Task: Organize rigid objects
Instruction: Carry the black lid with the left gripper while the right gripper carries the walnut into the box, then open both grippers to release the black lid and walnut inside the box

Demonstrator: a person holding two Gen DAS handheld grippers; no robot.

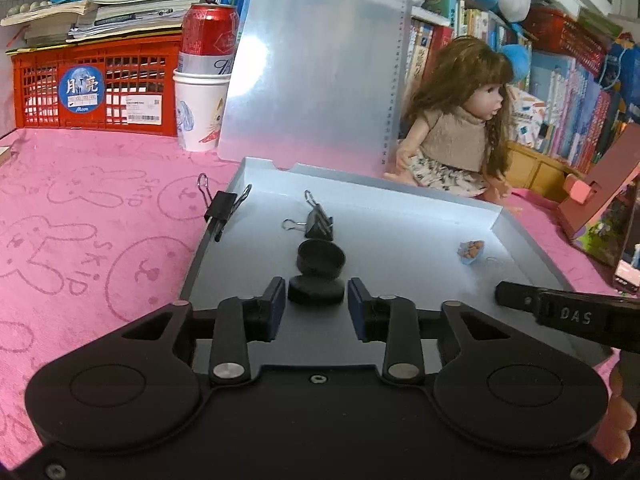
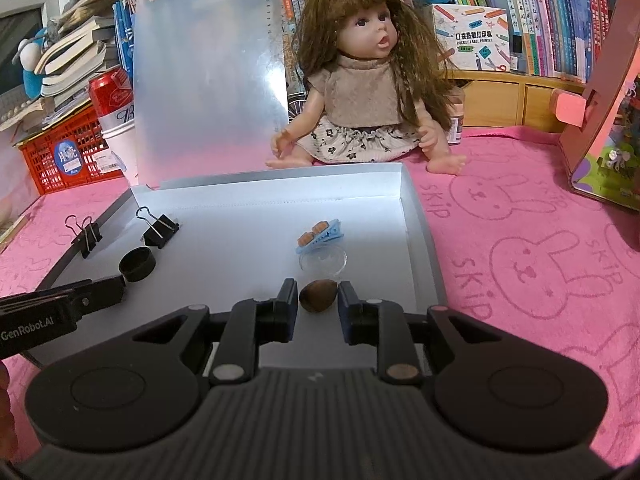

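A grey shallow box (image 1: 532,240) (image 2: 420,216) lies on the pink cloth. In the left wrist view my left gripper (image 1: 316,300) is open around a black round lid (image 1: 316,289), not clamping it. A black cap (image 1: 321,259) (image 2: 137,264) stands just beyond. One binder clip (image 1: 320,222) (image 2: 160,230) lies in the box, another (image 1: 220,208) (image 2: 86,236) sits on its left rim. In the right wrist view my right gripper (image 2: 318,302) is open around a brown nut (image 2: 318,296). A blue hair clip (image 2: 320,236) (image 1: 472,251) and a clear disc (image 2: 323,260) lie beyond it.
A doll (image 2: 360,80) (image 1: 460,128) sits behind the box. A clear clipboard (image 1: 316,60) (image 2: 208,80) stands upright at the back. A red crate (image 1: 96,88), a paper cup (image 1: 200,112) holding a red can (image 1: 208,36), and a pink toy house (image 2: 600,120) surround the area.
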